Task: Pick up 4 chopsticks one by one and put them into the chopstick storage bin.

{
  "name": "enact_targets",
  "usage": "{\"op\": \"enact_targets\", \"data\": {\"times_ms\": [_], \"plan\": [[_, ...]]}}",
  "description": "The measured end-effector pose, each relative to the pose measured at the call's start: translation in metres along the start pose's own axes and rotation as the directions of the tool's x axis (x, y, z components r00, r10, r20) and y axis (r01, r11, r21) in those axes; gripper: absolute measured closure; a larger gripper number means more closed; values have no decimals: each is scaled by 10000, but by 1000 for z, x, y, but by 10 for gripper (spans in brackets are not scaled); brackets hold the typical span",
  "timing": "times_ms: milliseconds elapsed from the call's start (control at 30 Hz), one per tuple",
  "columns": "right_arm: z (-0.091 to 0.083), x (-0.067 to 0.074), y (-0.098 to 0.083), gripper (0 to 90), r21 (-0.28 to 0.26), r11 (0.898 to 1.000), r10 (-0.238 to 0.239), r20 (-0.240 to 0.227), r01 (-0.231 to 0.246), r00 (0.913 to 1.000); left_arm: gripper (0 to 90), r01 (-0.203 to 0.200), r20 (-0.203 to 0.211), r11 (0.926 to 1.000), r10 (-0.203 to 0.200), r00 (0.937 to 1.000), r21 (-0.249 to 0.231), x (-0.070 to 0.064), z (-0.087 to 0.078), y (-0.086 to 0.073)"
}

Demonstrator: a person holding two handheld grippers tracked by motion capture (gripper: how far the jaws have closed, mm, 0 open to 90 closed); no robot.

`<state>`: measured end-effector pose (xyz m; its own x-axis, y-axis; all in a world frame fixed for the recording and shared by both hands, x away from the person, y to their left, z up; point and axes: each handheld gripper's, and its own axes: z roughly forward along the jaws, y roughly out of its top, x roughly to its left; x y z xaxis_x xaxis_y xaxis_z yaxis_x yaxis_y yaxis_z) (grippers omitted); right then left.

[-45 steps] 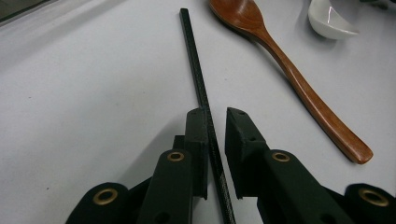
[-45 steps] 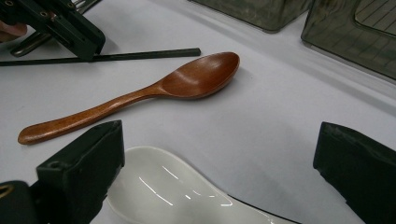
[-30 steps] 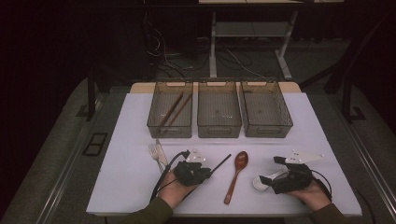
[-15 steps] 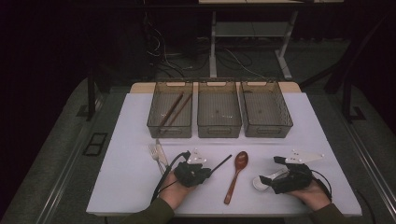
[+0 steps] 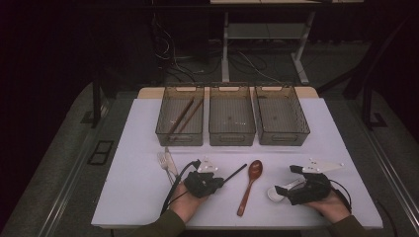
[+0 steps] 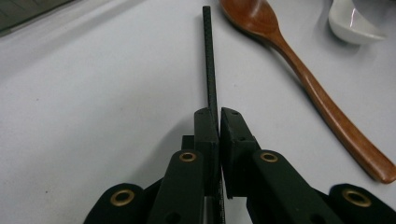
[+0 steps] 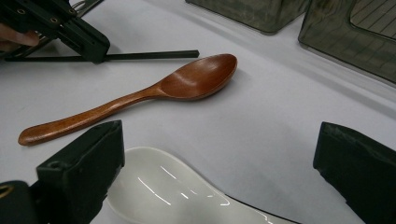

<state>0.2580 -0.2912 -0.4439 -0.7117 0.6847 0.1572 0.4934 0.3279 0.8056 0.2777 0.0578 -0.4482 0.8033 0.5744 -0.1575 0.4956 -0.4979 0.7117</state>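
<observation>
Left gripper (image 6: 218, 116) pinching thin black carbon chopstick (image 6: 209, 56) lying flat at its 12 o'clock beside brown wooden spoon (image 6: 299, 70); lift level, carry to left wire-mesh bin (image 5: 180, 116); right gripper (image 7: 219, 154) spread over white ceramic spoon (image 7: 173, 191)

The black chopstick (image 6: 208, 56) looks matt, with a fine woven texture, perhaps carbon fibre. The wooden spoon (image 7: 140, 95) is reddish-brown, smooth and softly polished. The white spoon (image 7: 173, 191) is glossy, like glazed ceramic. The tabletop (image 5: 138, 148) is a plain white, matt sheet. The three bins (image 5: 232, 136) are smoky, see-through plastic. The left hand-held gripper (image 6: 218, 116) is matt black plastic with brass-coloured rivets.
</observation>
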Motion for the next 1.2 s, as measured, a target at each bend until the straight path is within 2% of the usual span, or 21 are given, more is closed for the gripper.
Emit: {"op": "enact_targets", "data": {"times_ms": [67, 267, 500, 667, 967, 1200], "plan": [[0, 0, 0, 18, -20, 10000, -26, 4, 26, 10000, 853, 14, 26, 10000, -14, 10000, -32, 1, -2, 1], [0, 0, 0, 18, -20, 10000, -17, -6, 17, 10000, 854, 519, 508, 9971, -491, 9975, -560, 6, -11, 5], [0, -1, 0, 18, -7, 10000, 3, -7, -3, 10000, 856, 743, 939, 9930, -657, 9934, -914, 9, -19, 11], [0, -1, 0, 18, -3, 10000, 2, -11, -2, 10000, 856, 722, 992, 9924, -622, 9931, -998, 12, -24, 16], [0, -1, 0, 18, 5, 10000, 3, -19, -3, 10000, 855, 645, 1116, 9932, -535, 9923, -968, 25, -35, 16], [-1, -1, 0, 18, 10, 10000, 35, -8, -35, 10000, 855, 454, 963, 9940, -358, 9947, -996, 34, -46, 16]]}}
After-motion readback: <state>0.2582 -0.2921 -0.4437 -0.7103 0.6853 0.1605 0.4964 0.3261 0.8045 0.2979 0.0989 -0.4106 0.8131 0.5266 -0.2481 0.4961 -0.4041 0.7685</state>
